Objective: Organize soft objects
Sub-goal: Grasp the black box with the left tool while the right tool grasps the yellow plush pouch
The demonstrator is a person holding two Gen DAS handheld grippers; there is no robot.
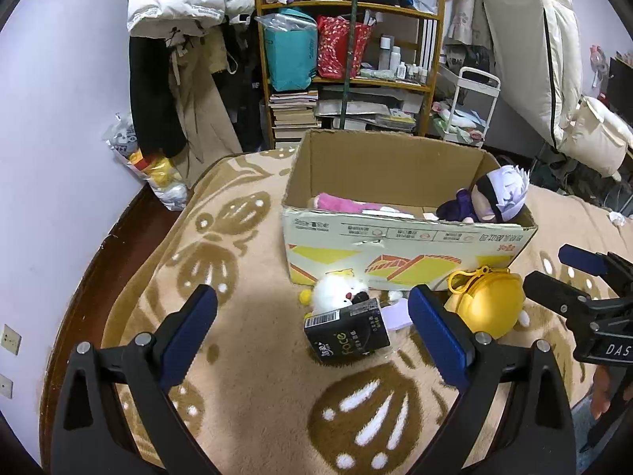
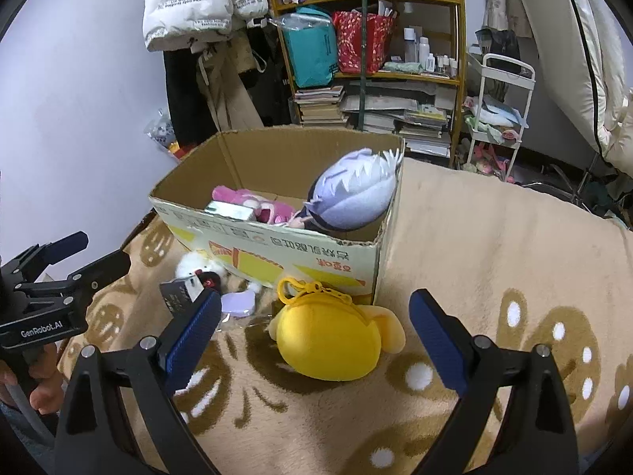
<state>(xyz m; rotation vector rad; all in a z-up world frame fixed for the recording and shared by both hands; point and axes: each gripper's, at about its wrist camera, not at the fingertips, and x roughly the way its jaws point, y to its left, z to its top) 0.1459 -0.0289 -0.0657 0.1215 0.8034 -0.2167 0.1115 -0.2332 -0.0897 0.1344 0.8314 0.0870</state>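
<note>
An open cardboard box (image 1: 403,245) stands on a beige blanket (image 1: 245,396) with a brown floral pattern. Its printed front, in yellow and red, carries upside-down Chinese characters too small to read with certainty. Inside lie a pink plush (image 2: 253,202) and a doll with pale lavender hair (image 2: 356,194), which leans in the box's right corner.

Just in front of the box, on the blanket, sit three loose things: a white fluffy plush (image 1: 336,291), a black tissue pack (image 1: 348,332) printed with the word "face" and a barcode, and a round yellow plush (image 2: 328,340) with a yellow clasp. A small pale purple item (image 2: 237,303) lies between the tissue pack and the yellow plush.

The left gripper (image 1: 312,316) hangs above the tissue pack with its blue-padded fingers (image 1: 190,328) spread wide and holding nothing. The right gripper (image 2: 314,324) hangs over the yellow plush, its fingers equally far apart and touching nothing. Seen from the right wrist, the left gripper's body reads "GenRobot.AI".

Behind stands a wooden shelf (image 1: 348,8) with books, bottles, a teal bag, a red bag and a black box marked "40".
</note>
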